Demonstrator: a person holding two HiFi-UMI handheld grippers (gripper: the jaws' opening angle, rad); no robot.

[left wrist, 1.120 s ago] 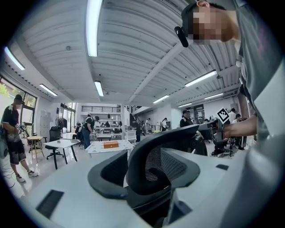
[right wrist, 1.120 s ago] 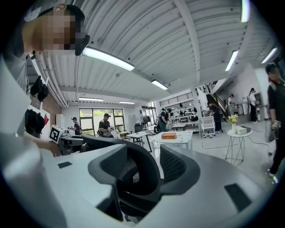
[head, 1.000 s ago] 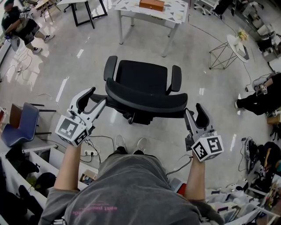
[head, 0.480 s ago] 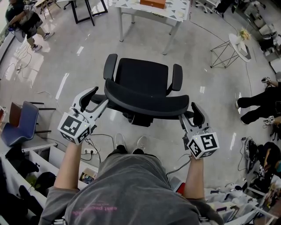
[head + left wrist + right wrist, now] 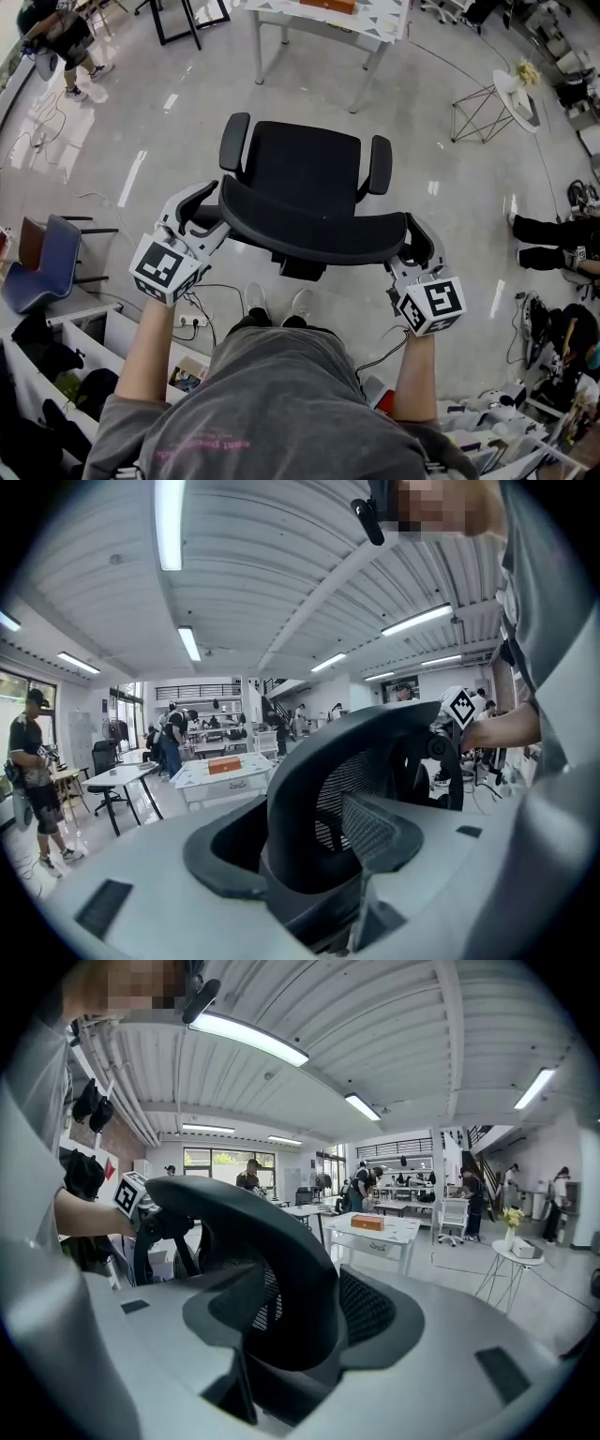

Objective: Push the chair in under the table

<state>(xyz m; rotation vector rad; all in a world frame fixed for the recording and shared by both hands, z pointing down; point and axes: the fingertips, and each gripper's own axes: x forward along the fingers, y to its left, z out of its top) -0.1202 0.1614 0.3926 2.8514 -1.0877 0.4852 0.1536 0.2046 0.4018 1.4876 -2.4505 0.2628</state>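
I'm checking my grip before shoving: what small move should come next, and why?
Probably close both sets of jaws on the backrest. The left gripper and right gripper straddle its ends; their jaws have just been opening, its edge between them, apparently not clamped. The table stands ahead.

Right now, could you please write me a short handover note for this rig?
Left gripper: open, jaws just opened wider, left end of the backrest between them.
Right gripper: open, jaws just opened too, right end of the backrest between them.
Chair: faces the table, short of it, floor between.
Done: both grippers set at the backrest.
Left: push the chair in under the table.
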